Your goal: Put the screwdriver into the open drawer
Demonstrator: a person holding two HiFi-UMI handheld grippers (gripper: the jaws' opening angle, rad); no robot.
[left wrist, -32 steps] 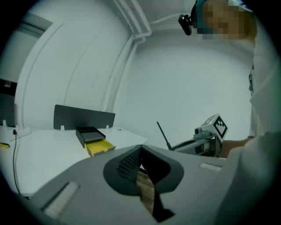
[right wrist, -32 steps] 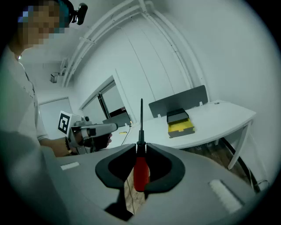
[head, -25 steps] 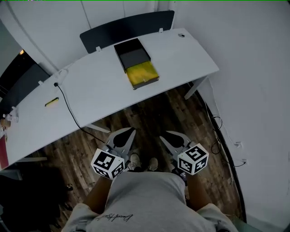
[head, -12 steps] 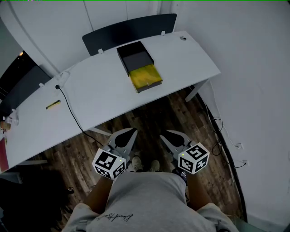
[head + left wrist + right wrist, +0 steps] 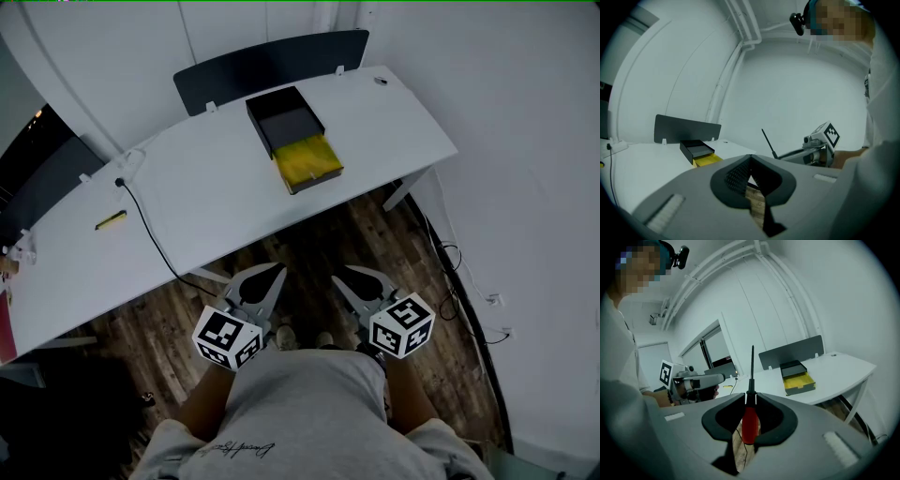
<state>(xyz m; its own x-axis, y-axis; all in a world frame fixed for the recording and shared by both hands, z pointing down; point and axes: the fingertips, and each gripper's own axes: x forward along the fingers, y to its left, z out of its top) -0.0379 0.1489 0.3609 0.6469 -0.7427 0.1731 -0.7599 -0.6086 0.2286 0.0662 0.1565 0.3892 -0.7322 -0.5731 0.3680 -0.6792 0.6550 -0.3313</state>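
Note:
The screwdriver (image 5: pixel 749 420) has a red handle and a thin black shaft that sticks up past the fingertips. My right gripper (image 5: pixel 751 399) is shut on the handle, its jaws closing a little tighter on it. In the head view that gripper (image 5: pixel 361 281) hovers over the wooden floor, short of the desk. The left gripper (image 5: pixel 266 279) hangs beside it, shut with nothing in it, and its tips meet in its own view (image 5: pixel 750 161). The open yellow drawer (image 5: pixel 307 159) juts from a black box (image 5: pixel 284 114) on the white desk (image 5: pixel 206 197); the drawer (image 5: pixel 799 380) lies ahead of both grippers.
A black cable (image 5: pixel 148 232) runs across the desk and over its front edge. A small yellow item (image 5: pixel 111 220) lies at the desk's left. A dark panel (image 5: pixel 272 58) stands behind the desk. A desk leg (image 5: pixel 398 192) and floor cables (image 5: pixel 452 258) are at right.
The desk and drawer have slid slightly lower and nearer in the head view as the person carries both grippers toward them. The grip on the screwdriver looks the same.

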